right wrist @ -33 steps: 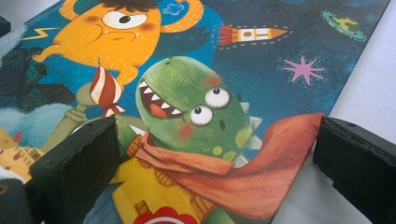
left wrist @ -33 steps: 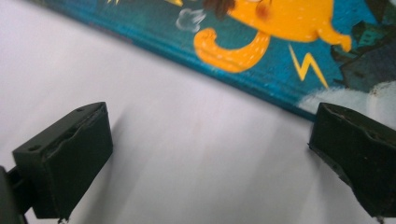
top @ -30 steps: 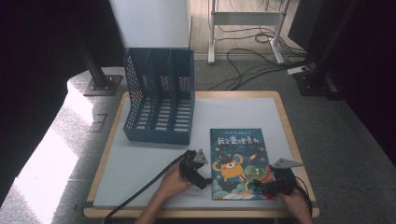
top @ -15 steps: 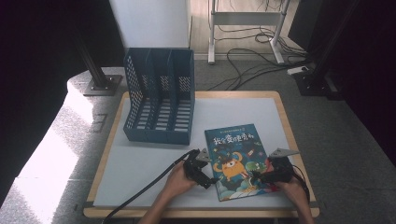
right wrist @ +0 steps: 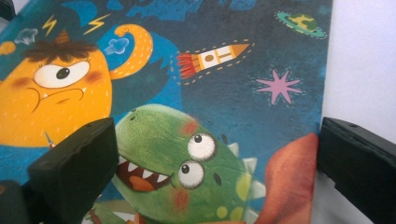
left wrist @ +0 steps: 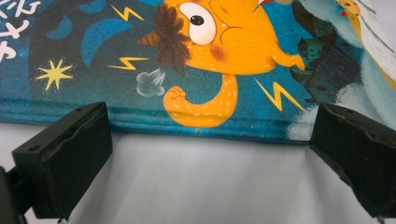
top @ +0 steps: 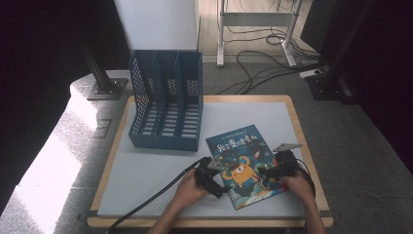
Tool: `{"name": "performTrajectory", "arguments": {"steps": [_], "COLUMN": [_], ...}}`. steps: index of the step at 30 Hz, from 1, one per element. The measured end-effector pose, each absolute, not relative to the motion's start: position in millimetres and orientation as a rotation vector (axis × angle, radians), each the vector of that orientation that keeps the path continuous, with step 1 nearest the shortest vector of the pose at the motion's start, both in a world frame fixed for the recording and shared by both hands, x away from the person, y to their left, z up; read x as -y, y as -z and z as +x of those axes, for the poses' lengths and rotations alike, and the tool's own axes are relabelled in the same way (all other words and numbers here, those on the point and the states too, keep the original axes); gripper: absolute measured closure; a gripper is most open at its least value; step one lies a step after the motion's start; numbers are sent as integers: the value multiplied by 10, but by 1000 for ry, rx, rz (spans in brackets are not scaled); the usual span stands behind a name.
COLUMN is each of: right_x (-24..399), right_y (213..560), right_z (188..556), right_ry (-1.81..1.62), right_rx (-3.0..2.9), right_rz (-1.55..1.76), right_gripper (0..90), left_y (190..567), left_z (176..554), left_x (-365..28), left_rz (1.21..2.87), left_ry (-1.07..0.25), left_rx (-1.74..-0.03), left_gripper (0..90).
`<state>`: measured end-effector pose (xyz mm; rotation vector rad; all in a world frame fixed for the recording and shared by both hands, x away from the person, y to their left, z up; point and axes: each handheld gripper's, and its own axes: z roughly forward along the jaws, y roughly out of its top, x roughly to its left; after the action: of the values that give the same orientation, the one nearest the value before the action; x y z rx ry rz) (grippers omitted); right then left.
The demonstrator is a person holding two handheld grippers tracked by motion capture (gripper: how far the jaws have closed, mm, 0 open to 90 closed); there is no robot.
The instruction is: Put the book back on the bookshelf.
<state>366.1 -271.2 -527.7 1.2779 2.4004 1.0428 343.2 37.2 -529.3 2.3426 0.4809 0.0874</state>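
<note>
**Both sets of jaws gaping at the picture book**

The picture book (top: 243, 165) is lying flat on the table (top: 146, 170), cover up, turned a little askew, and it is sitting between my two grippers. In my left gripper view its long spine edge (left wrist: 196, 125) is running straight across just ahead of my jaws, with the orange one-eyed creature (left wrist: 210, 51) beyond that edge and bare table showing in the gap between my jaws. My left gripper (top: 210, 176) is standing wide apart, holding nothing, its tips just beside the book's edge (whether they are touching it I cannot tell).

My right gripper (top: 273, 169) is coming in from the opposite side. Its jaws are also spread wide and gripping nothing. In my right gripper view one jaw is hanging over the cover next to the green dinosaur (right wrist: 187, 172), while the other is sitting past the book's outer edge, over the pale table. A rocket (right wrist: 212, 58) and a pink star (right wrist: 279, 86) are lying farther ahead between my jaws.

Well beyond both grippers, toward the far side of the table, the blue file rack (top: 168, 97) is standing upright, apart from the book.
</note>
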Motion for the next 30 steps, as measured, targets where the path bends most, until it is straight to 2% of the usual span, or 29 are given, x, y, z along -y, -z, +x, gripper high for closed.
{"name": "performTrajectory", "arguments": {"steps": [3,12,30], "right_x": [2811,2866,3078], "right_y": [5242,5239,5067], "right_z": [3681,3722,3498], "right_ry": [-1143,-1174,-1270], "right_rx": [-2345,-2322,-2350], "right_rz": [1363,1463,1534], "right_gripper": [121,196,233], "left_y": [5292,5296,5297], "left_z": [3432,3429,3428], "left_x": [-376,-376,-375], "left_rz": [2347,2340,2339], "left_ry": [-89,-85,-85], "left_rx": [-479,-486,-489], "left_gripper": [0,0,0]}}
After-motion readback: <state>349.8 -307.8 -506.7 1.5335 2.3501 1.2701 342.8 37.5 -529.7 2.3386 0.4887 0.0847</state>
